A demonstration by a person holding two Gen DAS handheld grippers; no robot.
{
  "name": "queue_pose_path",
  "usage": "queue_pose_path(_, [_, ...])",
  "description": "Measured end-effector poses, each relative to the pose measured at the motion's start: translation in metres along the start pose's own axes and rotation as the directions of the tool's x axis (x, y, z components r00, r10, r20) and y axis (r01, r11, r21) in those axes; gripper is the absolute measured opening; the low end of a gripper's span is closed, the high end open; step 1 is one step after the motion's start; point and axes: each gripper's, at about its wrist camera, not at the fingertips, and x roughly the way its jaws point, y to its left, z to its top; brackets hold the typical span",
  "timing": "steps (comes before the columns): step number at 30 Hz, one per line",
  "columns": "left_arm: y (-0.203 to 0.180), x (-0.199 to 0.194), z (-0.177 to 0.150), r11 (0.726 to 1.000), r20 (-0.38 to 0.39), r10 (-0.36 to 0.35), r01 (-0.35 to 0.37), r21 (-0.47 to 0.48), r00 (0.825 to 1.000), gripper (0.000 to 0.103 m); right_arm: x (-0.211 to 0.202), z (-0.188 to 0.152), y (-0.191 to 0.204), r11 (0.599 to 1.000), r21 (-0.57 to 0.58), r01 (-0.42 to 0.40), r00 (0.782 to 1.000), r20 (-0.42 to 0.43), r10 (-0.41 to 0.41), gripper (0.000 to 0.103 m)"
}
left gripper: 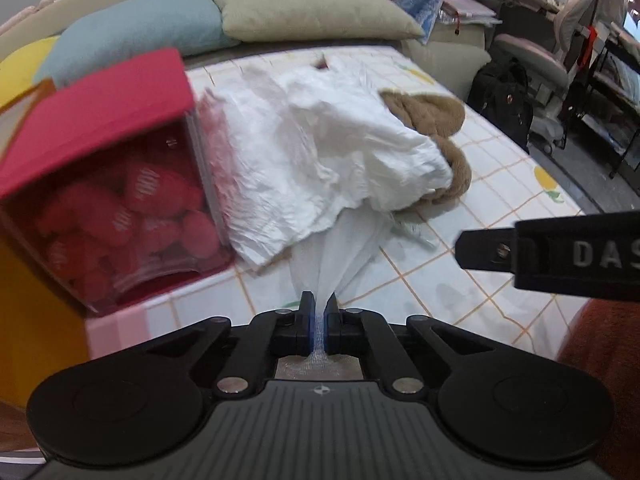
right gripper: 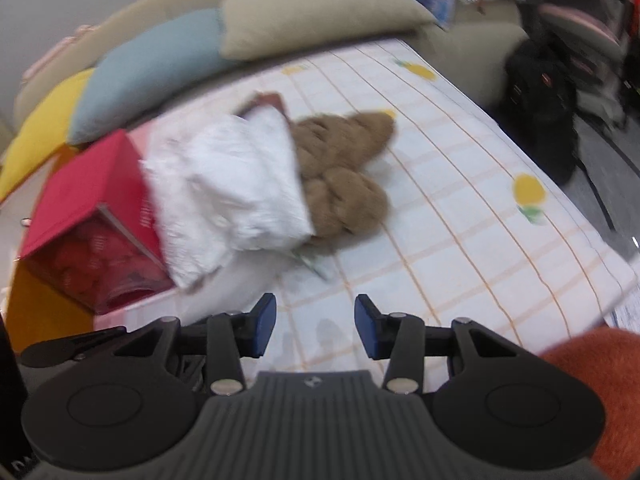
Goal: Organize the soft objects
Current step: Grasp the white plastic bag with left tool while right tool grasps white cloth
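Note:
A crumpled white cloth [left gripper: 320,152] lies on the checked bed sheet [left gripper: 460,280], draped partly over a brown plush toy [left gripper: 436,120]. My left gripper [left gripper: 319,308] is shut on a thin mesh-like corner of the white cloth, which stretches up from the pads to the heap. In the right wrist view the white cloth [right gripper: 232,188] and the brown plush toy [right gripper: 344,172] lie ahead. My right gripper [right gripper: 316,322] hovers open over the bare sheet with nothing between its blue pads [right gripper: 266,320]. Part of the right gripper's body [left gripper: 560,252] shows at the left view's right edge.
A red-lidded clear box [left gripper: 108,184] with red soft items stands left of the cloth. Yellow, blue [left gripper: 140,32] and beige [left gripper: 312,8] pillows line the bed's far side. A black bag [left gripper: 504,100], a chair and shelves stand to the right. An orange sleeve [right gripper: 592,392] is near.

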Motion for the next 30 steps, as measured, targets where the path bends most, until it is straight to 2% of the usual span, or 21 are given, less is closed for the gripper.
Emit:
queue_pose_path(3, [0.010, -0.022, 0.004, 1.000, 0.021, -0.005, 0.005, -0.005, 1.000, 0.003, -0.002, 0.005, 0.006, 0.998, -0.026, -0.054, 0.998, 0.030, 0.055, 0.045])
queue_pose_path(6, [0.023, -0.042, 0.008, 0.999, 0.024, 0.027, -0.027, -0.018, 0.999, 0.003, 0.002, 0.012, 0.017, 0.993, -0.087, -0.079, 0.995, 0.053, 0.084, 0.046])
queue_pose_path(8, [0.029, -0.051, 0.011, 0.999, 0.015, 0.052, -0.052, -0.016, 0.999, 0.004, 0.007, 0.019, 0.026, 0.987, -0.151, -0.064, 0.993, 0.086, 0.077, 0.059])
queue_pose_path(10, [0.033, -0.057, 0.011, 0.997, 0.008, 0.070, -0.070, -0.018, 0.998, 0.004, 0.012, 0.025, 0.035, 0.977, -0.206, -0.056, 0.989, 0.122, 0.082, 0.082])
queue_pose_path(13, [0.037, -0.067, 0.010, 0.995, 0.015, 0.100, -0.099, -0.025, 0.995, 0.004, 0.030, 0.034, 0.042, 0.969, -0.239, -0.060, 0.989, 0.117, 0.090, 0.085])
queue_pose_path(14, [0.040, -0.072, 0.010, 0.994, 0.025, 0.109, -0.109, -0.025, 0.994, 0.004, 0.036, 0.037, 0.042, 0.969, -0.237, -0.066, 0.990, 0.107, 0.094, 0.089])
queue_pose_path(15, [0.041, -0.076, 0.009, 0.992, 0.037, 0.124, -0.123, -0.027, 0.992, 0.004, 0.043, 0.041, 0.043, 0.970, -0.231, -0.071, 0.990, 0.100, 0.096, 0.099])
queue_pose_path(16, [0.043, -0.078, 0.009, 0.990, 0.044, 0.142, -0.141, -0.027, 0.989, 0.004, 0.050, 0.044, 0.043, 0.972, -0.221, -0.080, 0.990, 0.098, 0.104, 0.100])
queue_pose_path(21, [0.054, -0.083, 0.011, 0.984, 0.041, 0.170, -0.168, -0.065, 0.985, 0.004, 0.070, 0.055, 0.047, 0.968, -0.180, -0.175, 0.980, 0.057, 0.188, 0.100])
queue_pose_path(23, [0.053, -0.082, 0.013, 0.983, 0.048, 0.175, -0.172, -0.063, 0.983, 0.004, 0.080, 0.053, 0.059, 0.964, -0.234, -0.123, 0.989, 0.052, 0.138, 0.100])
queue_pose_path(24, [0.054, -0.081, 0.012, 0.983, 0.050, 0.175, -0.172, -0.061, 0.983, 0.004, 0.084, 0.050, 0.064, 0.958, -0.270, -0.093, 0.992, 0.060, 0.113, 0.096])
queue_pose_path(26, [0.054, -0.080, 0.011, 0.984, 0.046, 0.171, -0.168, -0.057, 0.984, 0.004, 0.091, 0.046, 0.067, 0.947, -0.313, -0.069, 0.994, 0.064, 0.094, 0.084])
queue_pose_path(28, [0.055, -0.079, 0.009, 0.985, 0.036, 0.163, -0.161, -0.060, 0.986, 0.004, 0.095, 0.044, 0.067, 0.942, -0.326, -0.078, 0.993, 0.056, 0.102, 0.062])
queue_pose_path(30, [0.056, -0.078, 0.008, 0.986, 0.028, 0.159, -0.156, -0.064, 0.987, 0.004, 0.095, 0.042, 0.069, 0.934, -0.349, -0.079, 0.992, 0.065, 0.109, 0.048])
